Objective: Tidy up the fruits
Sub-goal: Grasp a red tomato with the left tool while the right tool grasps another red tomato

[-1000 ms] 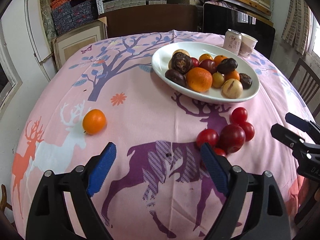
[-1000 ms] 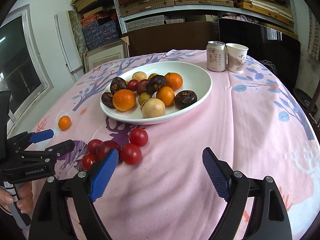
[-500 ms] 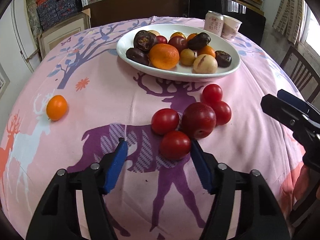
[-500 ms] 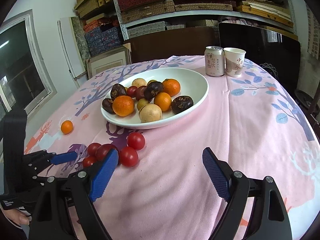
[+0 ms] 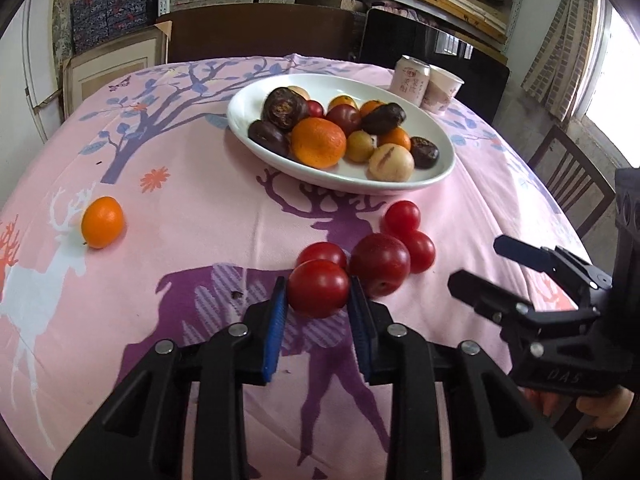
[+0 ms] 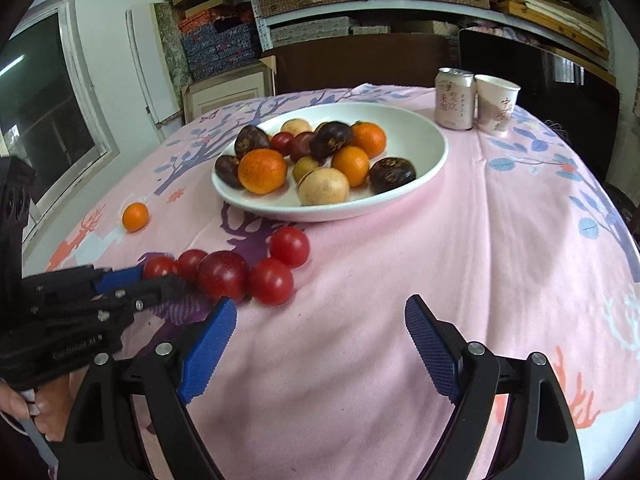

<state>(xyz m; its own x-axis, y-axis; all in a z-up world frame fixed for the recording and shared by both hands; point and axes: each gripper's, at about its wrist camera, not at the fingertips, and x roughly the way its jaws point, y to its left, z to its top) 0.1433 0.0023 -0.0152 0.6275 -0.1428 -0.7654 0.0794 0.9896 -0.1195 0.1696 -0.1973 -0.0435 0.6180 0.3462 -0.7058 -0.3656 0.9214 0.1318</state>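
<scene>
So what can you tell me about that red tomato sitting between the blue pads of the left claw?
The round, glossy red tomato has smooth, unbroken skin with a soft highlight. It sits between the two blue ribbed pads of the left claw, which press its sides. It sits low over the pink deer-print tablecloth; whether it still touches the cloth I cannot tell. Behind it are another small red tomato and a larger dark red plum, very close or touching.

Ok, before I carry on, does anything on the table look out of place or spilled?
Nothing spilled or damaged. One small orange lies alone on the cloth, far left of the white plate. A cluster of red fruits also lies off the plate; the left gripper grips one tomato there.
</scene>
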